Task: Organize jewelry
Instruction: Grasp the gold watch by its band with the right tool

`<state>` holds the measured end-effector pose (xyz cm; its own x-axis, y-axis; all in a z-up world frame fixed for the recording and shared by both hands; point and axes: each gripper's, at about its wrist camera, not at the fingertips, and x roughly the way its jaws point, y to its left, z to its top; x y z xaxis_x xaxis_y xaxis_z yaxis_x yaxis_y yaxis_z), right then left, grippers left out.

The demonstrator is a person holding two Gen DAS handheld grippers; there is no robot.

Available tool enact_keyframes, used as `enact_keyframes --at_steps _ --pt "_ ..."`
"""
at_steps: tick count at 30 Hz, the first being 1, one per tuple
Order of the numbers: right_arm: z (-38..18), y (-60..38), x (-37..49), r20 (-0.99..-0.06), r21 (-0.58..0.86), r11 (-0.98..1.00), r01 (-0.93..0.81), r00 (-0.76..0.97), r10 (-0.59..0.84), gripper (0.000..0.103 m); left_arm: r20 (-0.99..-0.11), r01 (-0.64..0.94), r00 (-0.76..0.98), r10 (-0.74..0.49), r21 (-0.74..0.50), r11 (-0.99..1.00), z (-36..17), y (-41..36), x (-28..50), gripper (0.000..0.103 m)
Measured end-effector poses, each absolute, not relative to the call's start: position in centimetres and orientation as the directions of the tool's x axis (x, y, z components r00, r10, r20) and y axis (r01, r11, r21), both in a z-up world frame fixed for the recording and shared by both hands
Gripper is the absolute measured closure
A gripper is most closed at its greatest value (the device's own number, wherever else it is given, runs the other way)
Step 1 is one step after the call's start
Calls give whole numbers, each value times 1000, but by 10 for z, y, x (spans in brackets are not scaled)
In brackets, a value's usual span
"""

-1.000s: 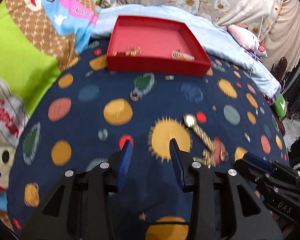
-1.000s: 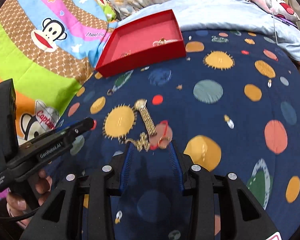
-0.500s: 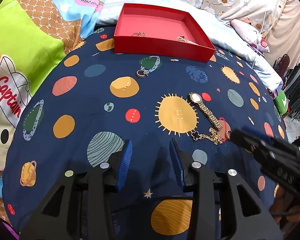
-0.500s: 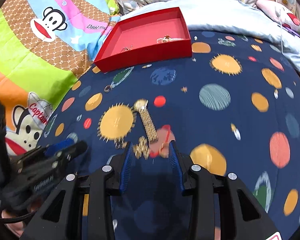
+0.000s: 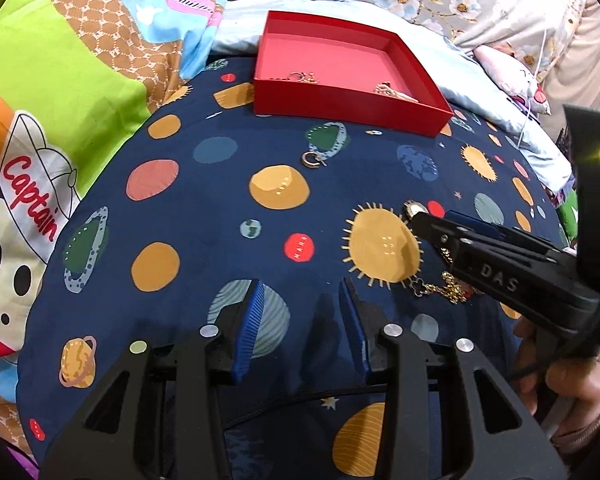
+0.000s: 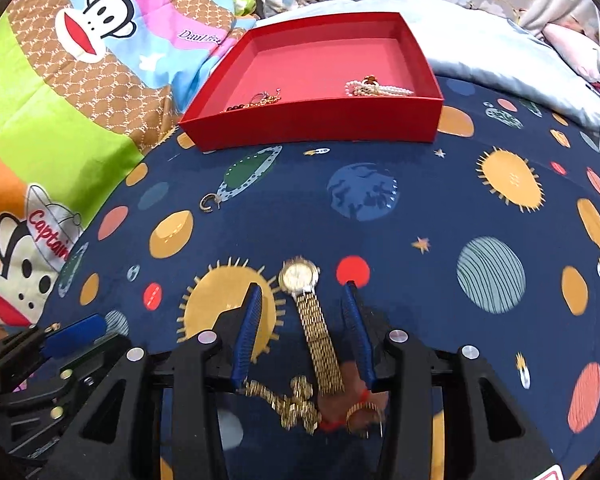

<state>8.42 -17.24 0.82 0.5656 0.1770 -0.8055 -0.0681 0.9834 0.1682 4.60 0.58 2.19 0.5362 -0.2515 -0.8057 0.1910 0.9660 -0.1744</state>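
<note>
A gold watch lies on the navy planet-print cover, its band running back between the fingers of my right gripper. Those jaws are opening and the pads stand clear of the band on both sides. A gold chain and a ring on a red string lie under the gripper body. The left wrist view shows the right gripper covering most of the watch. My left gripper hovers open over bare cover, holding nothing. The red box at the back holds a pearl bracelet and small pieces.
A gold hoop earring lies loose on the cover in front of the box's left corner. A bright cartoon-monkey blanket borders the left side, and a pale blue sheet and floral fabric lie behind the box. A hand holds the right gripper.
My right gripper has slid forward over the watch, so the band now lies between its fingers, and its jaws stand wider. The left gripper has hardly moved.
</note>
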Motion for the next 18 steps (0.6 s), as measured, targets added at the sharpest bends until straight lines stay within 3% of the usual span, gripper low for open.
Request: enact_keyframes --at_steps 4,6,8,18 --pt "5 -167 91 -809 142 988 -65 568 154 63 -802 179 541 -252 -183 967 23 13 48 66" --pt "5 -162 92 -809 109 992 -66 573 127 69 -802 175 542 -252 -185 967 23 16 49 66" --pt "4 -157 91 -809 70 995 -69 580 97 81 -805 171 541 -246 -181 969 23 18 50 66" --pt "10 -168 78 -799 96 994 -52 591 109 82 -806 172 544 -232 -164 971 26 15 51 66"
